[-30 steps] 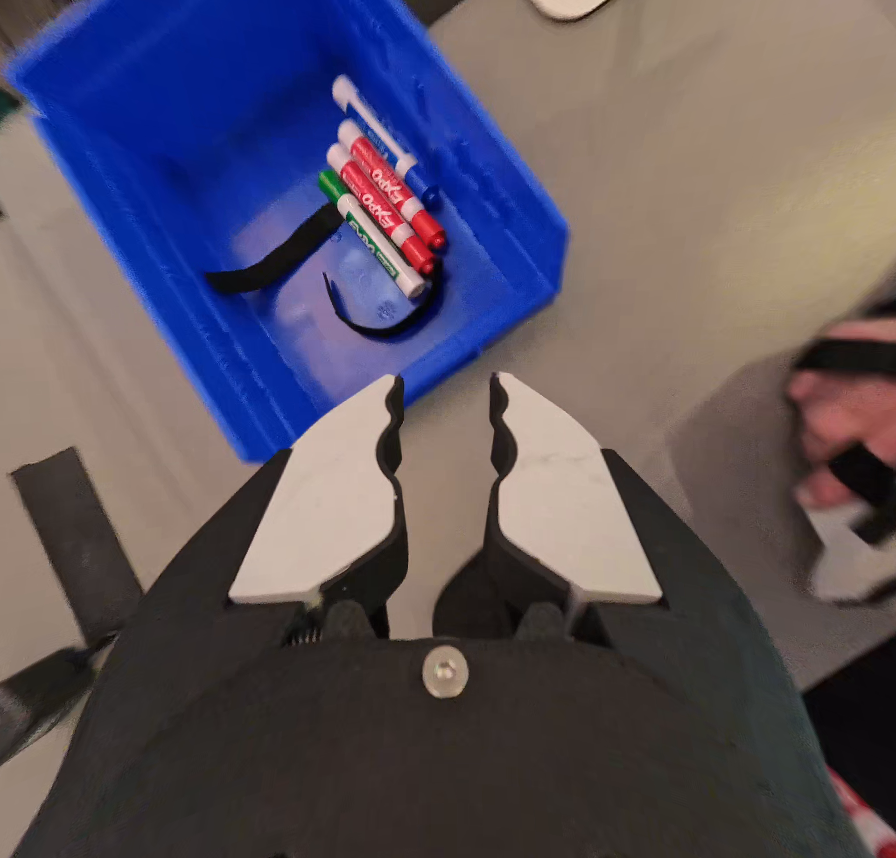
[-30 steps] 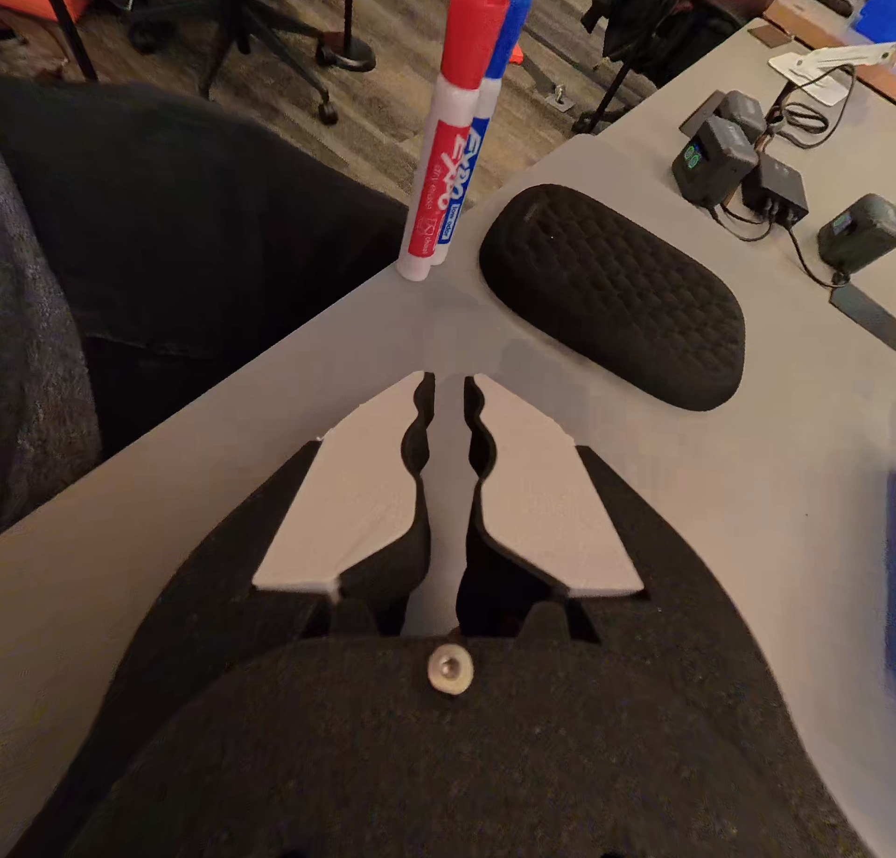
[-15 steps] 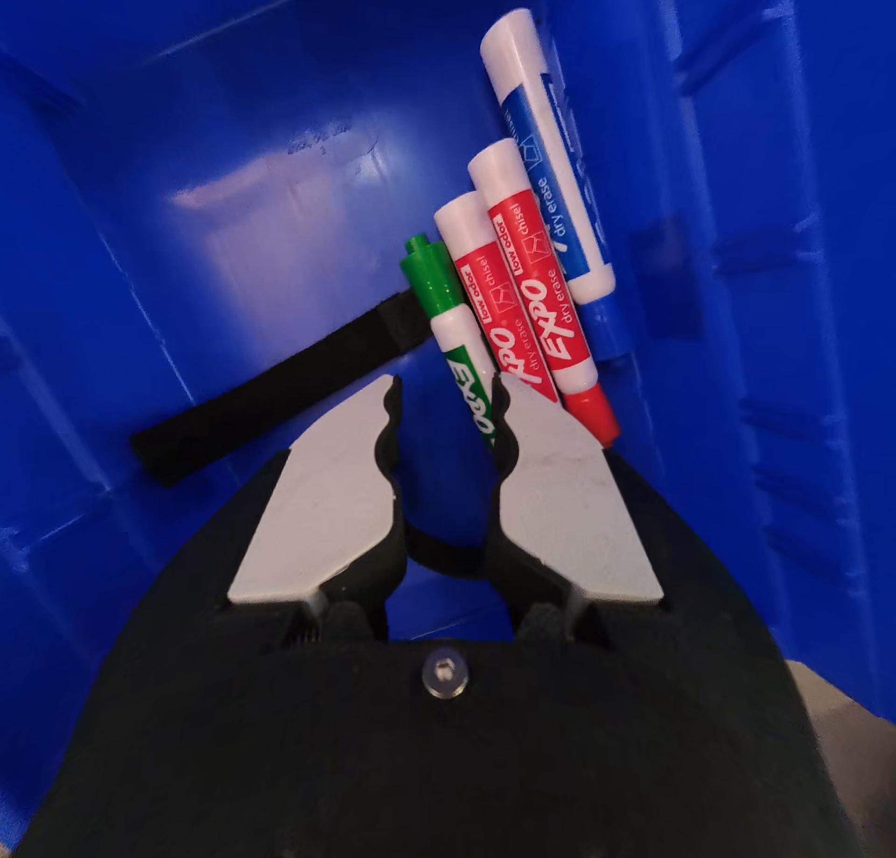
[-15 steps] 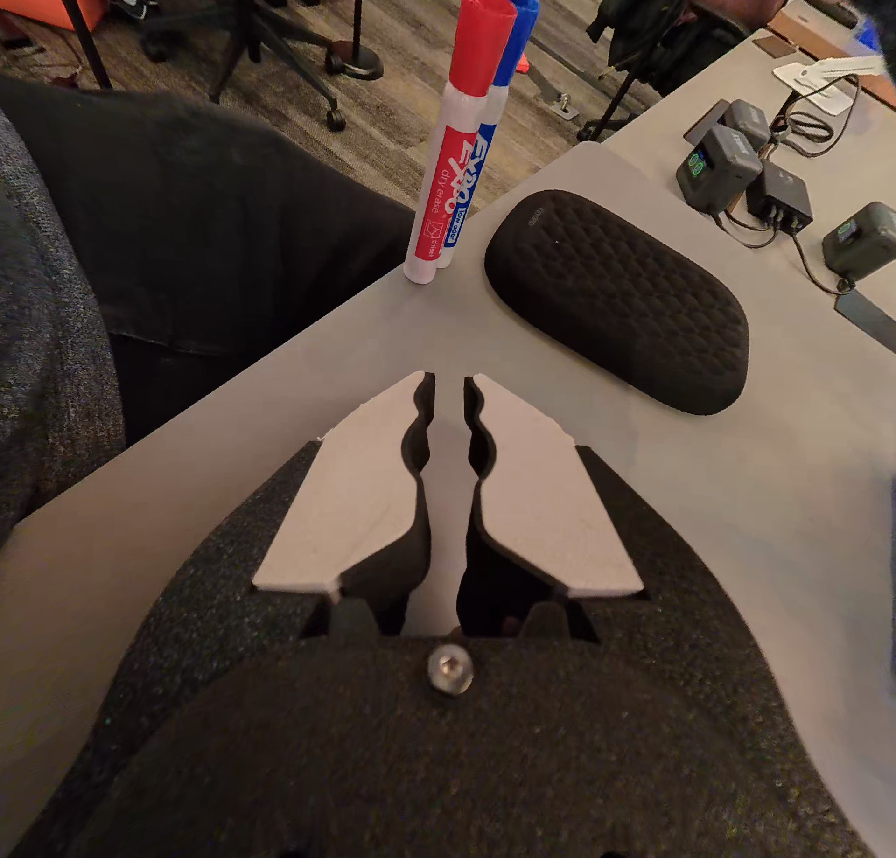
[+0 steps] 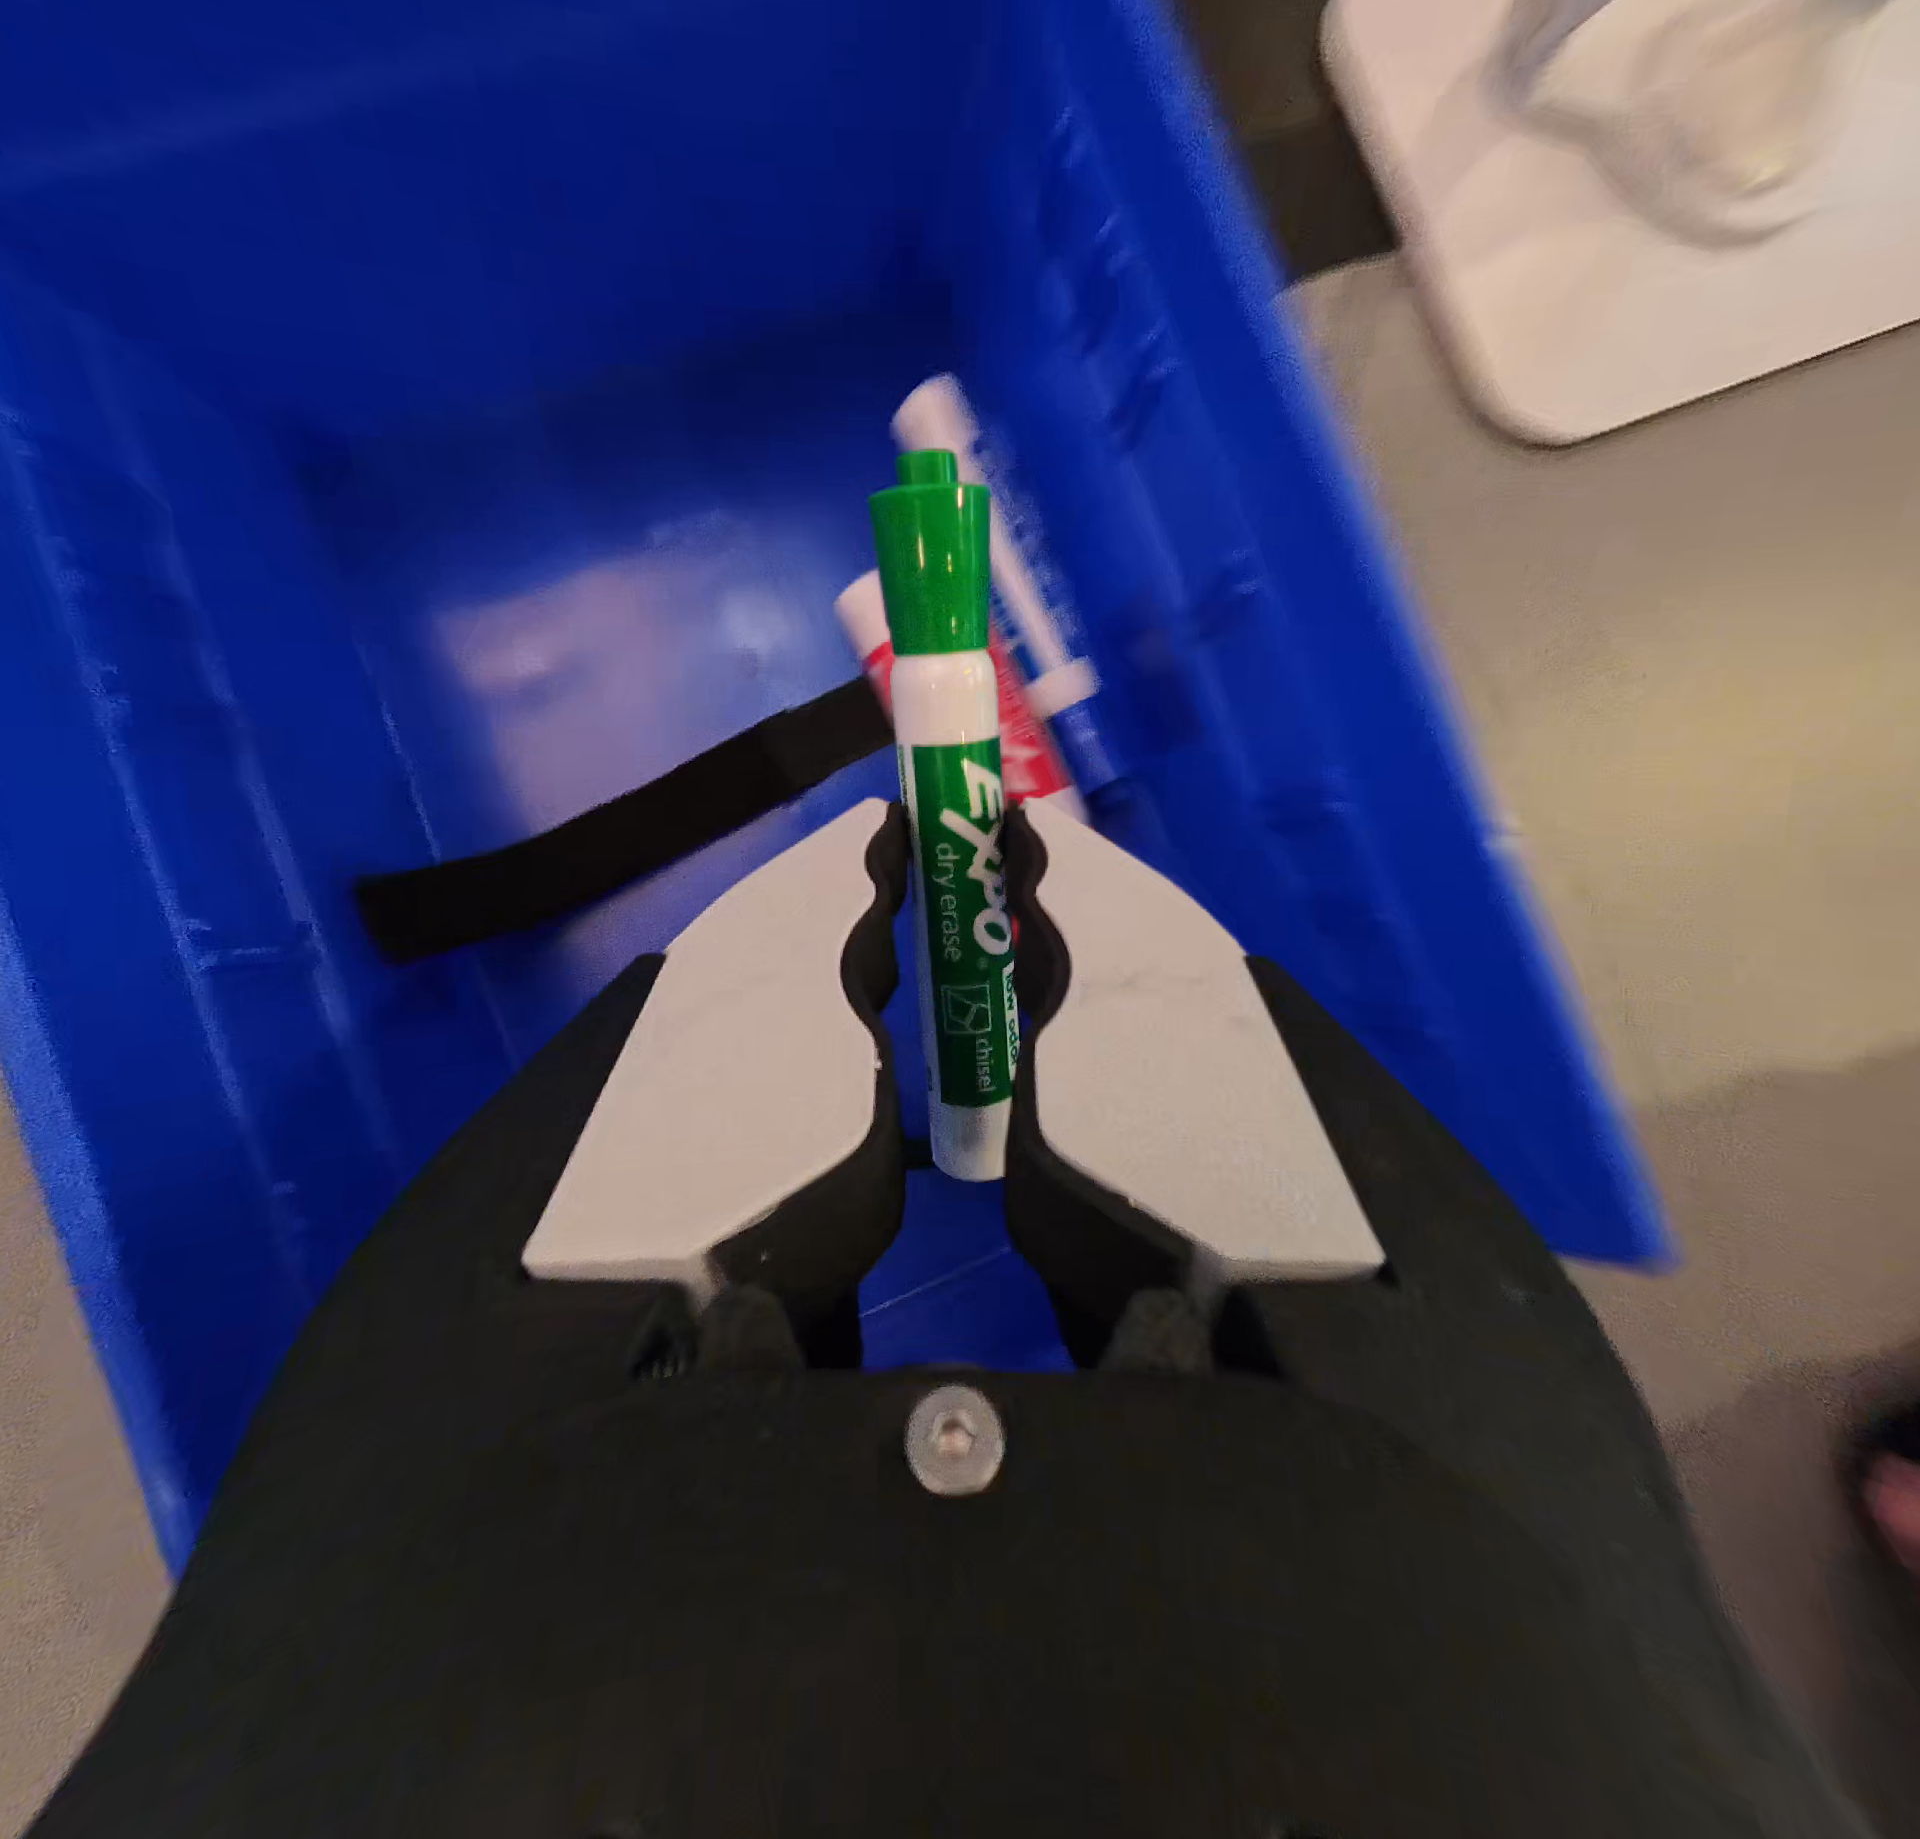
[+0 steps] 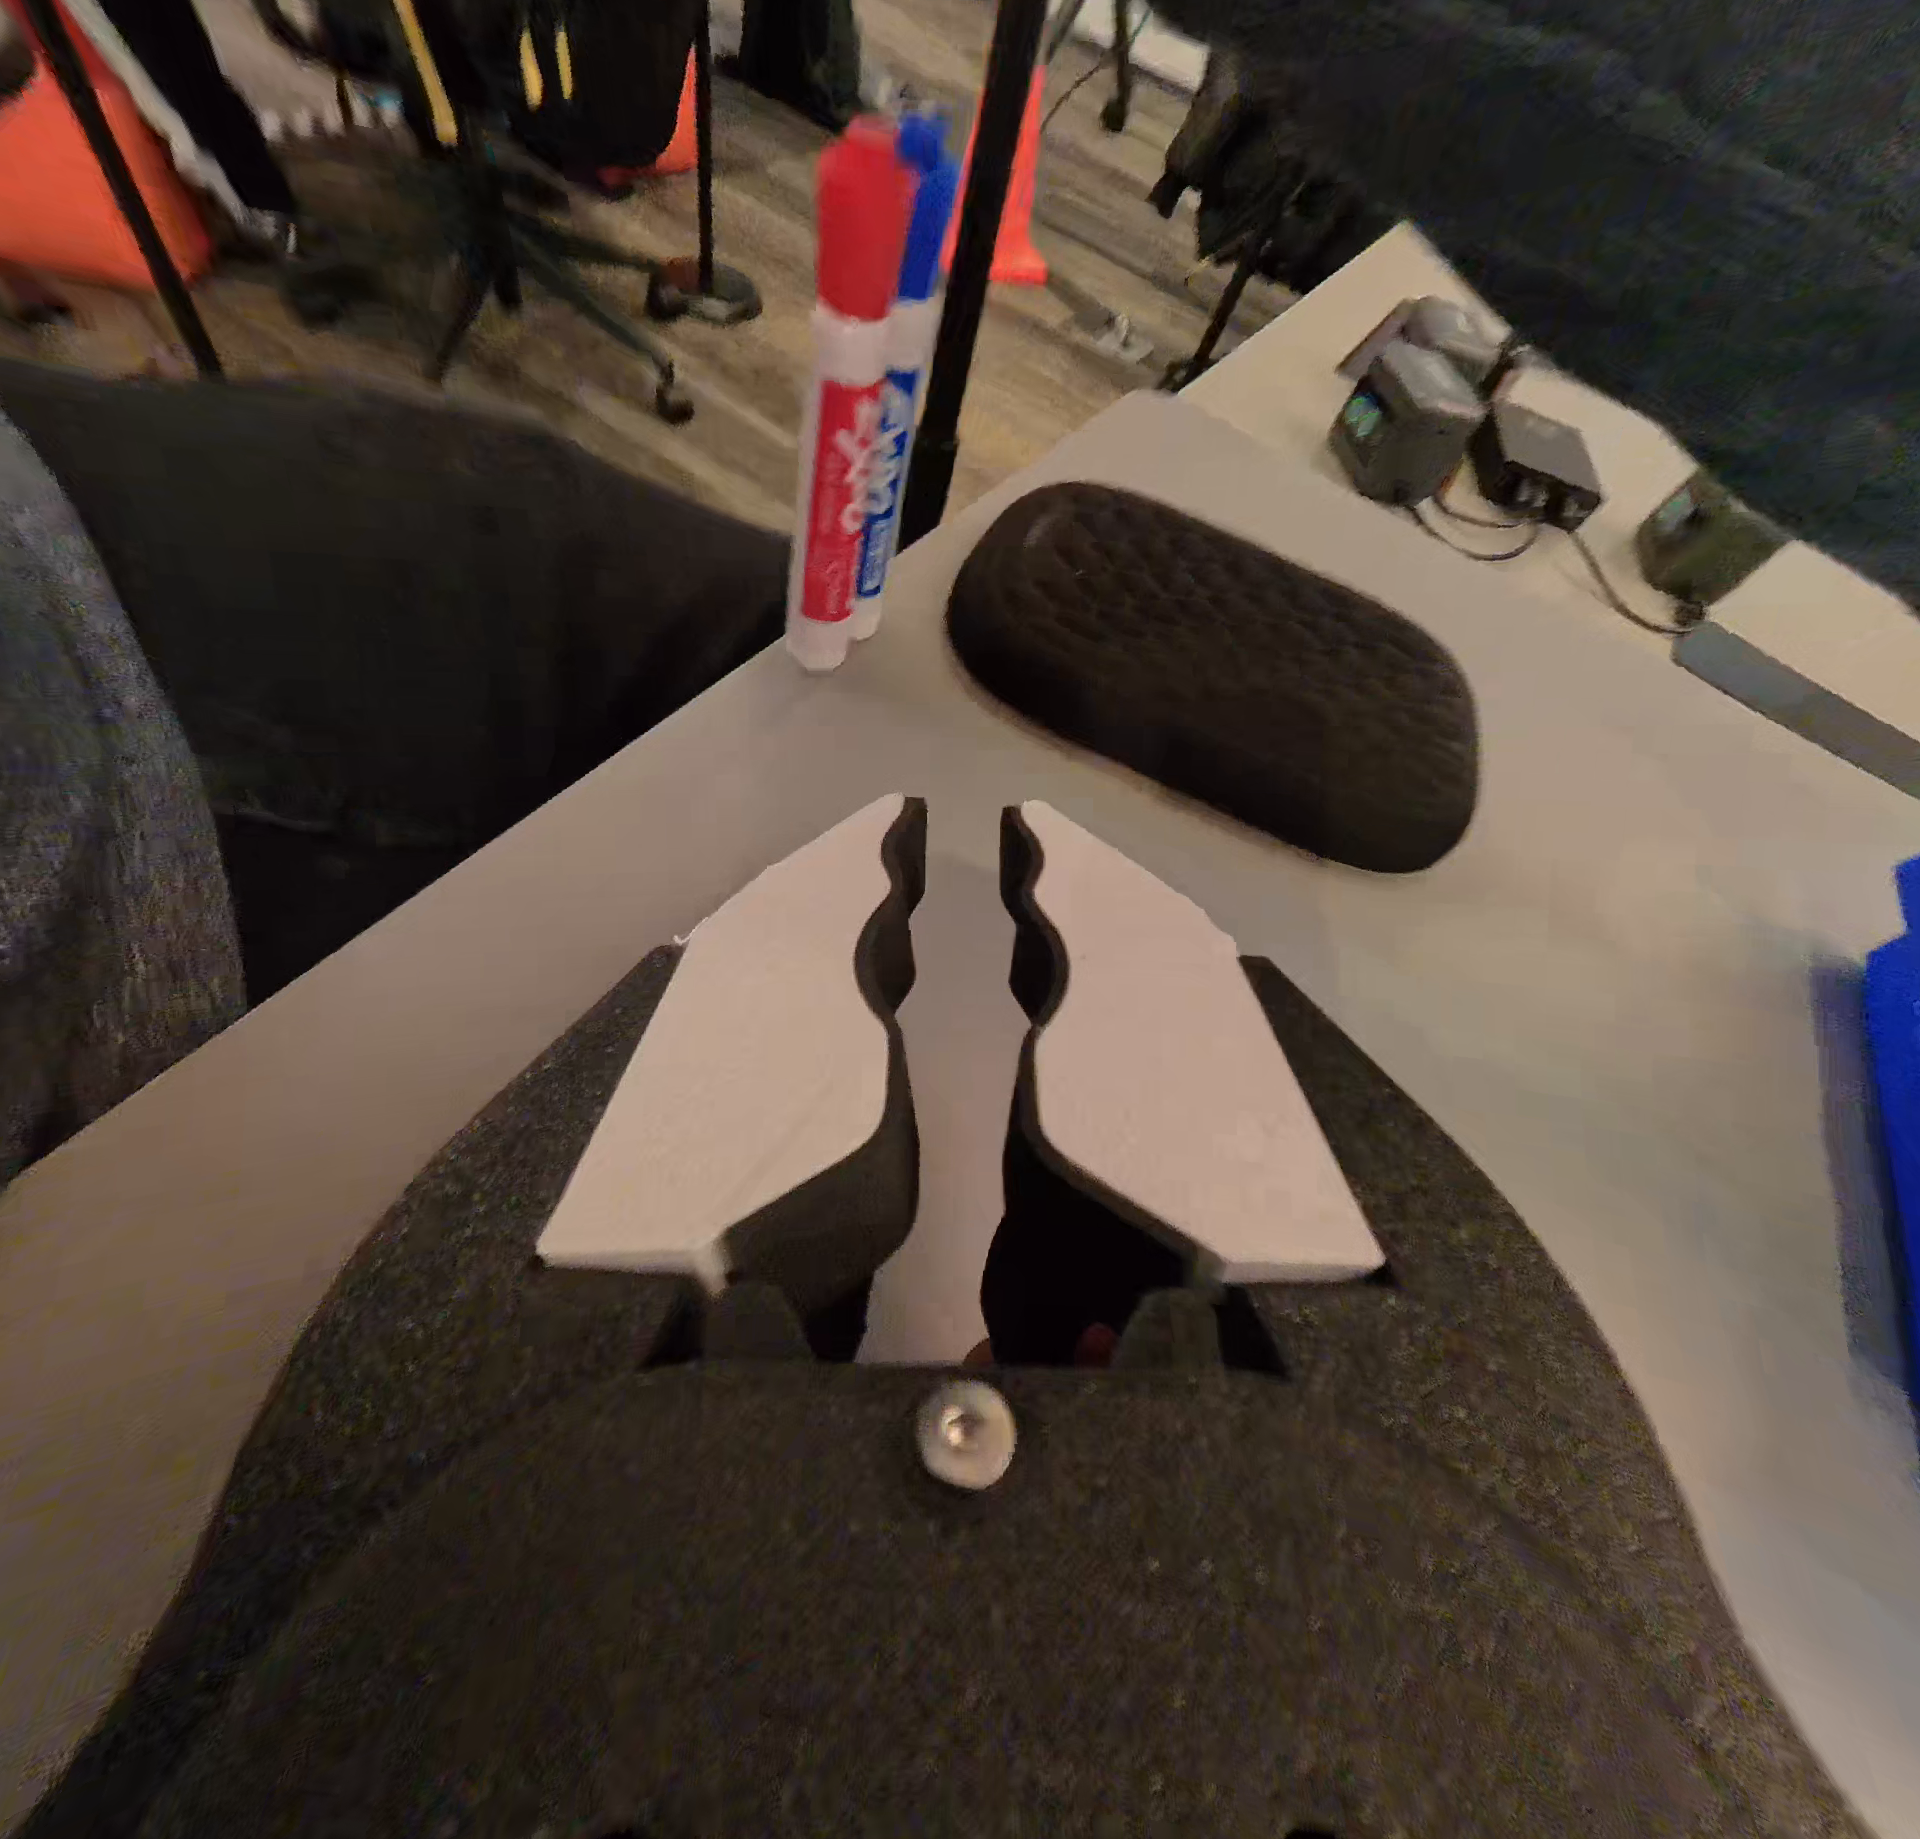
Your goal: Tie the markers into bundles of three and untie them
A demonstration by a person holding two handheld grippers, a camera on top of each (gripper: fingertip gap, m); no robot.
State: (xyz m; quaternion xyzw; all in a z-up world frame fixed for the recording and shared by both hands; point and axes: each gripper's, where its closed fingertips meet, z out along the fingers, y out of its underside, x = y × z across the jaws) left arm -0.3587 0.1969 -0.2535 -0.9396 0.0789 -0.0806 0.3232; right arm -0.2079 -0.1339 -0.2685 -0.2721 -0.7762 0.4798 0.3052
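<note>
1. Left gripper (image 5: 954, 833): jaws closed on the green marker (image 5: 951, 833) at its labelled barrel, cap pointing to 12 o'clock; it hangs over the blue bin (image 5: 520, 283).
2. Blue bin contents: a red marker (image 5: 868, 636) and a blue marker (image 5: 1023, 584) lie just behind the green one, toward 1 o'clock; a black strap (image 5: 603, 844) runs off to 9 o'clock across the bin floor.
3. Right gripper (image 6: 961, 833): jaws parted by a narrow gap, nothing between them, held above the bench (image 6: 1351, 1010).
4. Standing pair: a red marker (image 6: 847, 387) and a blue marker (image 6: 902, 387) upright and touching at the bench edge, 12 o'clock from the right gripper; a black padded rest (image 6: 1216, 667) lies at 1 o'clock.
5. Step in hand, by judgement: gathering a third marker for a bundle. The next move likely calls for carrying the green one to the standing pair without toppling it, then fetching the strap.
6. Hard to make out: the bin markers are blurred and partly hidden by the green barrel; whether more lie under the gripper cannot be told.
</note>
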